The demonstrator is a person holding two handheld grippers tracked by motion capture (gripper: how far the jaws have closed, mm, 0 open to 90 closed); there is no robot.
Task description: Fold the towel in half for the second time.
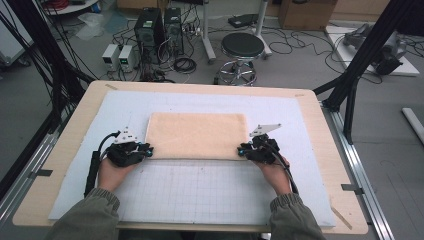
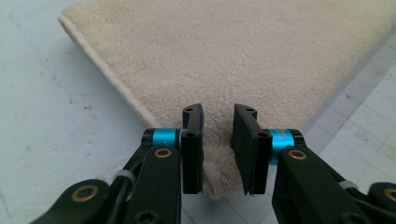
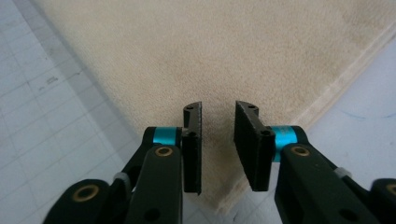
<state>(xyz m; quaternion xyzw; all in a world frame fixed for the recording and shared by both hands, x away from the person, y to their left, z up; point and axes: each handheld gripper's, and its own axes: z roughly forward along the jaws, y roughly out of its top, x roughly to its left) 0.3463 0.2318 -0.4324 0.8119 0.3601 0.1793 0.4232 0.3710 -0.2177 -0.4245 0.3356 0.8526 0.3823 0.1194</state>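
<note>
While the towel [image 1: 197,135] is lying flat mid-mat [image 1: 200,200], the left gripper [image 1: 145,150] and right gripper [image 1: 243,151] are straddling its two near corners with jaws parted, not yet pinching, seemingly readying to lift that edge for a fold

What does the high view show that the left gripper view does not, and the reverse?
High view: the whole beige terry towel lying flat on the wooden table, both hands, the right gripper, a black round stool. Left gripper view: the towel's near corner bunched up between the jaws. Both: the towel, the white gridded mat and the left gripper.
</note>
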